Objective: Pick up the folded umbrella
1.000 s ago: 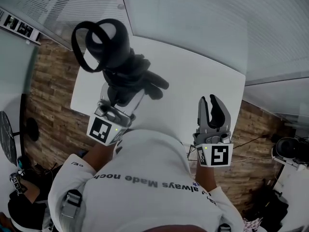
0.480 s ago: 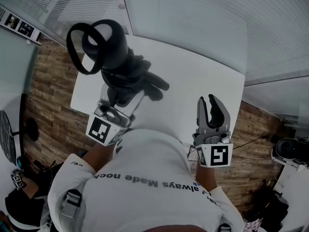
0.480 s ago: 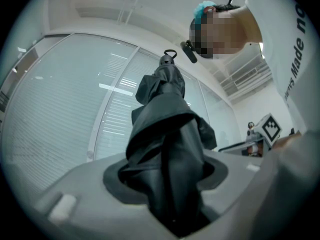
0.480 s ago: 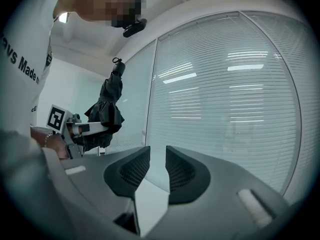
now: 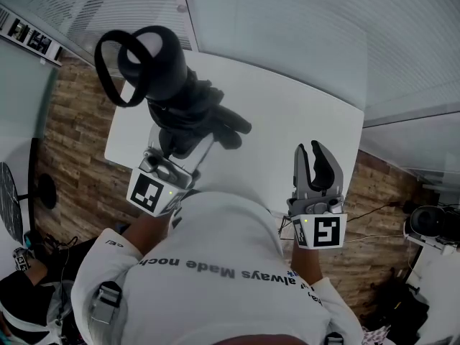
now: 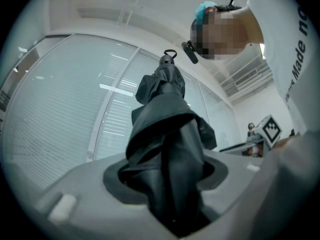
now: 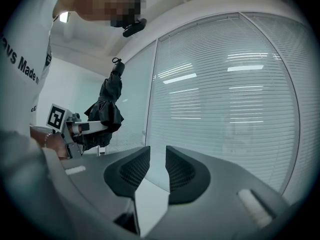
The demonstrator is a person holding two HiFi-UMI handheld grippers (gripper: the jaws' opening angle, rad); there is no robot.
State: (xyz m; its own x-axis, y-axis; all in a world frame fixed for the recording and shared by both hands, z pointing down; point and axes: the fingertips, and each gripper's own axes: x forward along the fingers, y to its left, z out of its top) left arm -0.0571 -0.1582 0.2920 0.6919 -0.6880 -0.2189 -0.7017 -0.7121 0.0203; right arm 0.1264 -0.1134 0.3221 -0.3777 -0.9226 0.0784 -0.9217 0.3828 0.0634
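The umbrella (image 5: 190, 110) is black cloth, crumpled into soft folds with a faint sheen (the weave is too fine to make out). The table (image 5: 302, 113) is white, smooth and matt. The floor (image 5: 75, 121) is brown wood planking with a rough grain. The left gripper (image 6: 167, 176) and right gripper (image 7: 157, 156) are matt grey plastic. The right one's pads (image 7: 132, 171) are black with a fine grid texture. The wall (image 5: 302, 20) is glossy glass over slatted blinds. The shirt (image 5: 215, 264) is white cloth.

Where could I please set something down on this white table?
The white table is bare from the folded umbrella in the left gripper across to its far right corner, including ahead of the right gripper. The left part is crowded by the raised umbrella.
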